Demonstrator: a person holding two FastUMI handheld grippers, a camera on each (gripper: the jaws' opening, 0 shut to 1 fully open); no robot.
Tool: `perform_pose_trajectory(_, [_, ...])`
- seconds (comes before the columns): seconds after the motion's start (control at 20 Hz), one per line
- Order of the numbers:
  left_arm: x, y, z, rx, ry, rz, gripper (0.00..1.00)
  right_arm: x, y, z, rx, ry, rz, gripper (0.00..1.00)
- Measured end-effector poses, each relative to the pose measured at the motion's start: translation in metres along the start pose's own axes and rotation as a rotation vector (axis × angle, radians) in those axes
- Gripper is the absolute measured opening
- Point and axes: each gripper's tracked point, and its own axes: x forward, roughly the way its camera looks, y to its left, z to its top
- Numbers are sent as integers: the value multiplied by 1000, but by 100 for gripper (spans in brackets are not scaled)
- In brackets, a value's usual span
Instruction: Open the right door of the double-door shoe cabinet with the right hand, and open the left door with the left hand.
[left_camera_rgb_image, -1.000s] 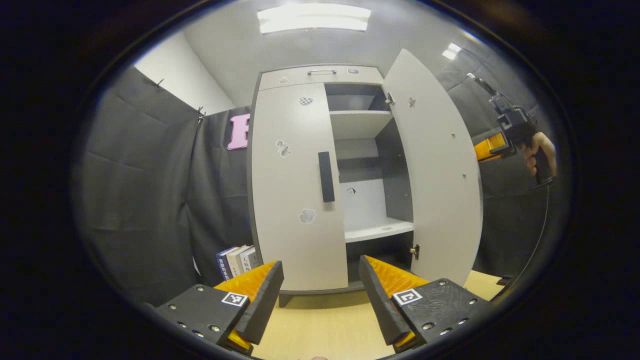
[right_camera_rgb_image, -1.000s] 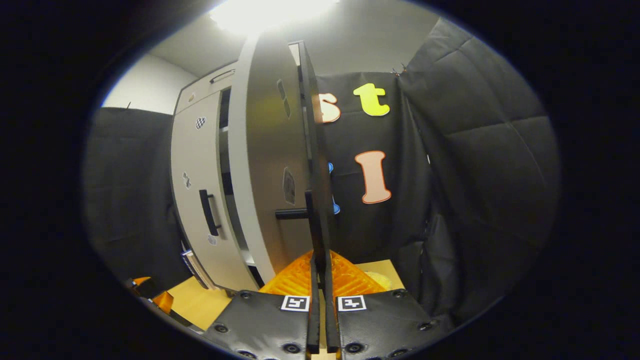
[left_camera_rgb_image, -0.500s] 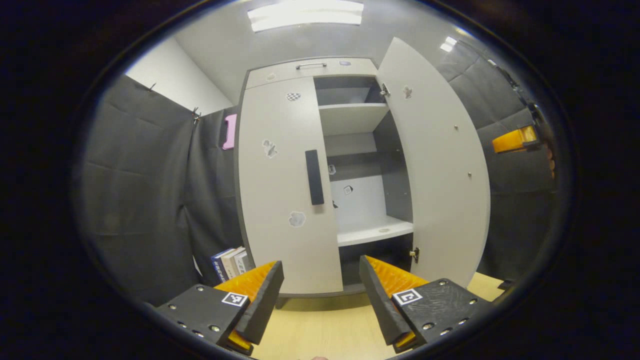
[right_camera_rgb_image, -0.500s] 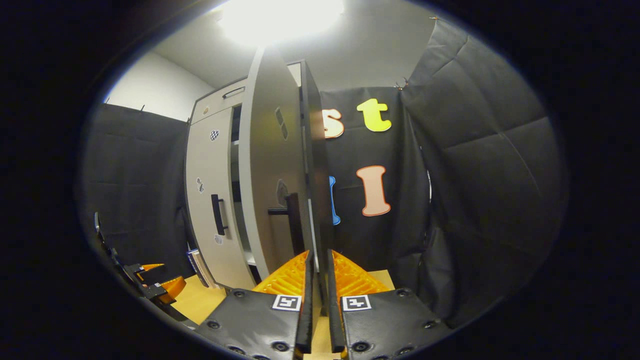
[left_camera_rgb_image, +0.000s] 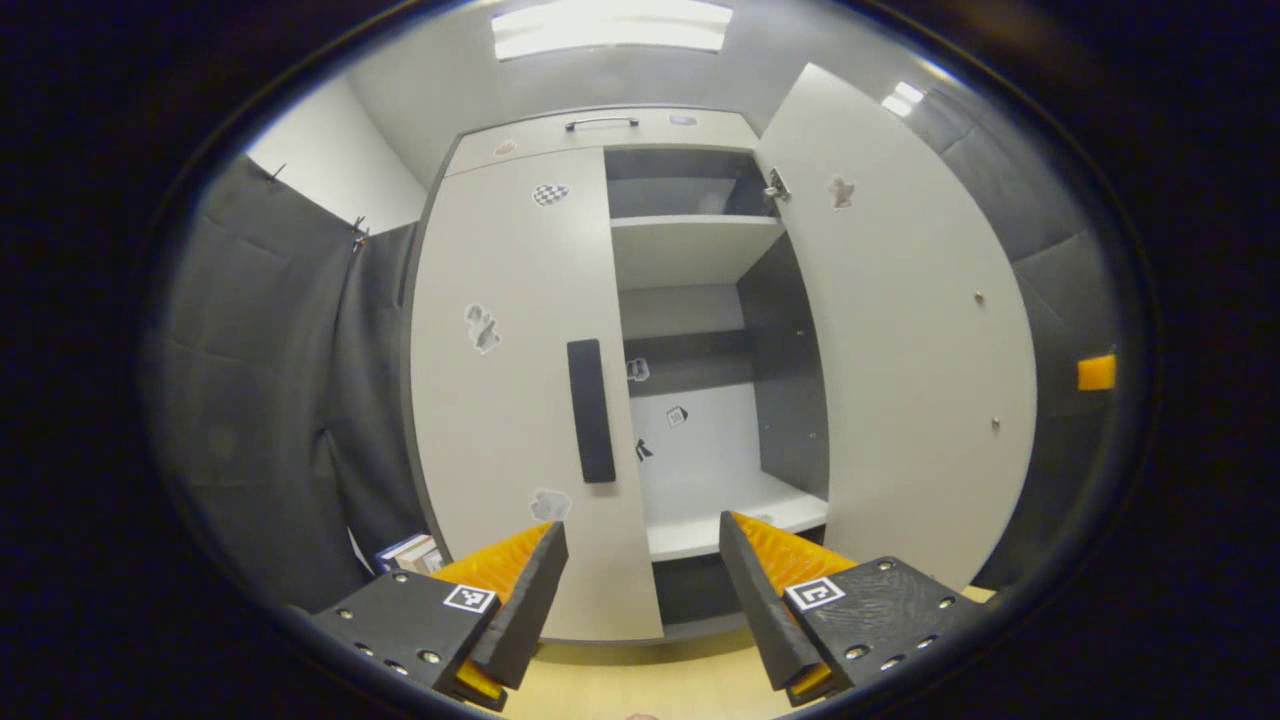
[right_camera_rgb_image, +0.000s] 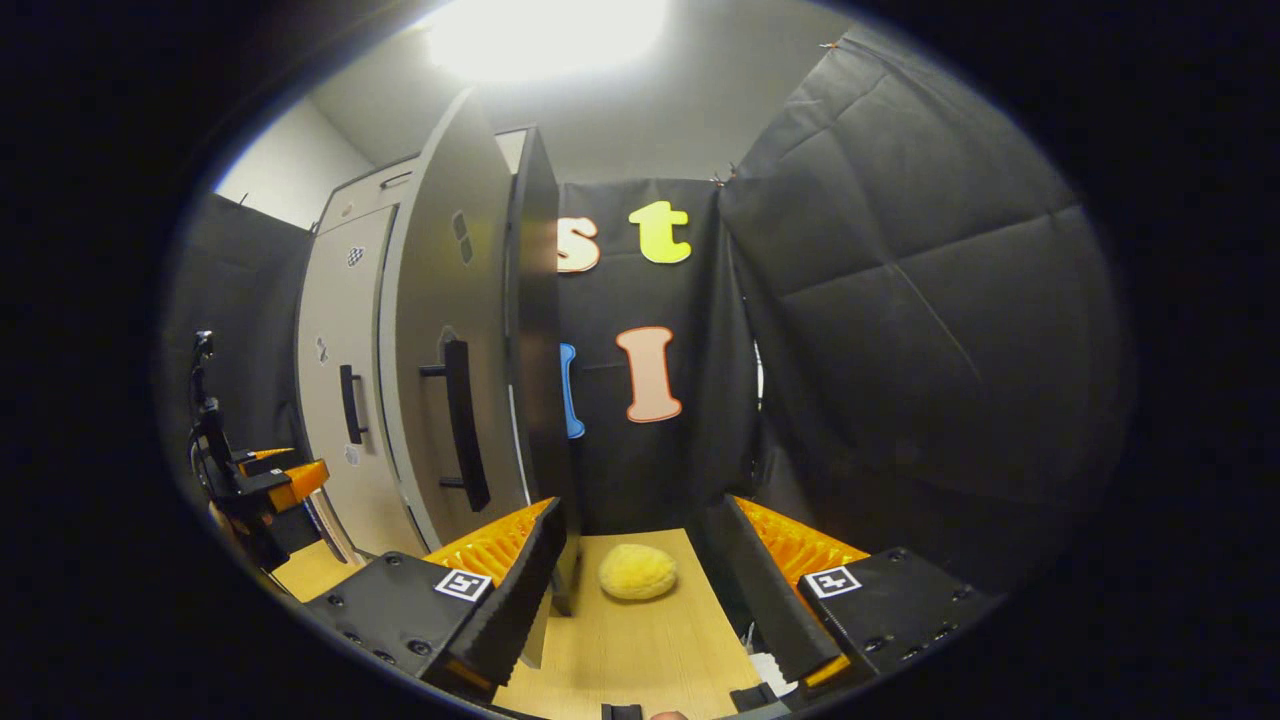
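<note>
Looking along our left gripper (left_camera_rgb_image: 640, 590) in the left gripper view, we see its fingers spread wide and gripping nothing, aimed level at the shoe cabinet (left_camera_rgb_image: 600, 130). The left door (left_camera_rgb_image: 510, 400) is flat shut in front of us, its dark handle (left_camera_rgb_image: 590, 410) standing upright near the door's inner edge, just above our left finger. The right door (left_camera_rgb_image: 900, 340) is swung out toward us, baring pale shelves (left_camera_rgb_image: 690, 245) and open room between its edge and the shut door. A bit of orange from the right gripper (left_camera_rgb_image: 1096, 372) shows far right.

Turning to the right gripper view, our right gripper (right_camera_rgb_image: 640, 590) also has its fingers parted and empty, pointing past the open right door (right_camera_rgb_image: 440, 330), which we see nearly edge-on, its handle (right_camera_rgb_image: 462, 425) vertical and apart from our fingers. A yellow sponge (right_camera_rgb_image: 637, 571) lies on the wooden floor (right_camera_rgb_image: 640, 650) between the fingers. The left gripper (right_camera_rgb_image: 270, 478) hovers at far left, near the shut left door (right_camera_rgb_image: 335, 360).
</note>
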Motion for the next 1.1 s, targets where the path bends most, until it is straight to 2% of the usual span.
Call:
perform_pose_trajectory(0.25, [45,23,23,-12,-46,22,88,-6,-19,-12,46,24,-93,98])
perform_pose_trajectory(0.5, [92,44,26,-68,-31,21,88,-10,-13,-24,-16,47,-162,98])
perform_pose_trajectory(0.8, [126,59,27,-72,-35,16,89,-7,-4,-33,-18,78,-202,98])
perform_pose_trajectory(1.05, [137,56,23,-54,-33,-8,89,-10,-2,-40,-39,95,-230,98])
perform_pose_trajectory(1.1, [144,57,25,-62,-32,-11,82,-10,-2,-40,-46,99,-236,98])
